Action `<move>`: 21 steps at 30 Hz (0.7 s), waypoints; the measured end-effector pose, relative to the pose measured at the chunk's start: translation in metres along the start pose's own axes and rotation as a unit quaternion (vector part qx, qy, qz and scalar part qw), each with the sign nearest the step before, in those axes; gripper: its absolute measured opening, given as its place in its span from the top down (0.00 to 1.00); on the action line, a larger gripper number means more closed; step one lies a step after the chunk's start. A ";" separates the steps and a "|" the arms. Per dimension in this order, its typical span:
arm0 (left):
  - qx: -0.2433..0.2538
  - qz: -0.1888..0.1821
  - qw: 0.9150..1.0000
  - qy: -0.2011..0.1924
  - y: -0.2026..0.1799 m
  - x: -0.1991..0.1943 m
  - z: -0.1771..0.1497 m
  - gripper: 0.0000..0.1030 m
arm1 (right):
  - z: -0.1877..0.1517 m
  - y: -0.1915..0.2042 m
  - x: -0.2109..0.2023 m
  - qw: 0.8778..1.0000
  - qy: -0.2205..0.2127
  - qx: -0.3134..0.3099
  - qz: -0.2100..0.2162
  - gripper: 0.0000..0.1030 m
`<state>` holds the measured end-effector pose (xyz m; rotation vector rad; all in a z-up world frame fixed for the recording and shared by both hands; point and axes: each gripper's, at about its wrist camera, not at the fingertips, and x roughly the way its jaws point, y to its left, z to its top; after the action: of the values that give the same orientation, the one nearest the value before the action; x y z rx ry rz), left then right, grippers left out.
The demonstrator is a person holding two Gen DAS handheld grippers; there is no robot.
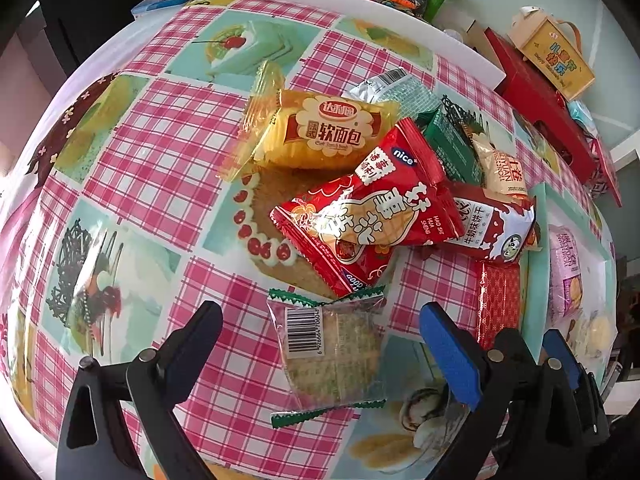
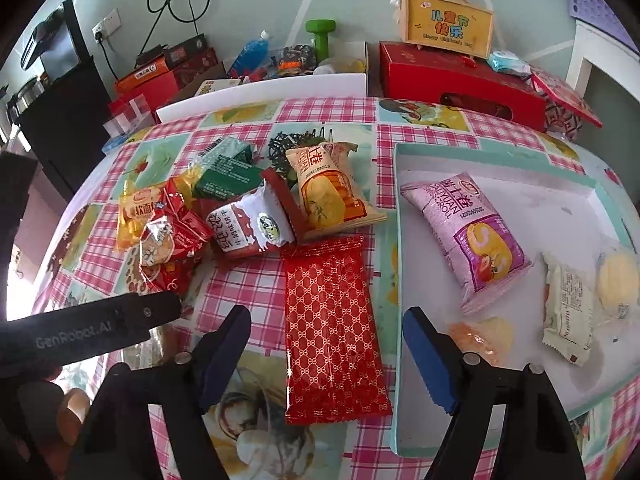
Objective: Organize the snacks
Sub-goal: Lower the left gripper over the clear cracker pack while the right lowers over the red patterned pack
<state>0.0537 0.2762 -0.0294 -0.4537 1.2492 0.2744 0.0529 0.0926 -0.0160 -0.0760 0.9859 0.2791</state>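
Left wrist view: left gripper [image 1: 320, 344] spread wide, empty; clear cracker packet [image 1: 330, 354] between fingers, barcode up. Lower squarely, pinch packet middle.

Right wrist view: right gripper [image 2: 326, 344] likewise released; red patterned packet [image 2: 334, 330] between fingers, tray [image 2: 397, 280] just right. Grip mid-length, lift over rim.

Worktop [image 2: 320, 120] carries a snack heap left of centre in the right wrist view. Patterned flat packet [image 2: 332, 332] lies alone at lower centre, just left of the tray [image 2: 396, 288]. Tray fills the right side; in it, a roll pack [image 2: 468, 236] toward the upper left, two small packets [image 2: 568, 308] at right. Behind the worktop, upper frame: gift box [image 2: 460, 76] with a handled box [image 2: 448, 26] on top.

Left wrist view: barcode packet [image 1: 328, 352] at lower centre, in front of the heap; bread pack [image 1: 320, 132] at the heap's upper left, peanut pack [image 1: 372, 216] overlapping below it.
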 end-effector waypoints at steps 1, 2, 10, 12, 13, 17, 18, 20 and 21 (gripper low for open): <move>0.000 0.000 1.000 0.002 -0.001 0.002 0.000 0.04 | 0.000 0.001 0.000 1.000 0.000 -0.002 -0.002 0.23; 0.001 0.000 1.000 0.003 -0.002 0.003 -0.001 0.05 | 0.000 0.000 -0.001 1.000 -0.001 -0.001 -0.003 0.24; 0.017 -0.001 1.000 0.005 -0.011 0.010 -0.008 0.38 | 0.002 -0.004 -0.014 1.000 -0.025 0.001 0.008 0.31; 0.025 -0.003 1.000 0.002 -0.016 0.011 -0.010 0.43 | 0.002 -0.002 -0.013 1.000 -0.023 -0.001 0.015 0.36; 0.028 -0.007 1.000 0.002 -0.018 0.011 -0.011 0.43 | 0.002 0.000 -0.011 1.000 -0.020 -0.003 0.020 0.39; 0.035 -0.007 0.999 0.001 -0.025 0.013 -0.012 0.44 | 0.002 0.004 -0.005 0.999 -0.015 -0.013 0.026 0.41; 0.032 -0.010 0.999 0.002 -0.024 0.013 -0.012 0.44 | 0.001 0.004 -0.004 0.999 -0.012 -0.012 0.028 0.41; 0.026 -0.013 1.000 0.003 -0.023 0.013 -0.011 0.44 | 0.000 0.006 0.000 0.999 -0.007 -0.019 0.030 0.41; 0.024 -0.014 1.000 0.003 -0.020 0.012 -0.011 0.44 | 0.000 0.007 0.003 0.999 -0.004 -0.023 0.027 0.41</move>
<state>0.0563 0.2531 -0.0395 -0.4302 1.2518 0.2190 0.0524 0.1001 -0.0182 -0.0899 0.9746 0.3504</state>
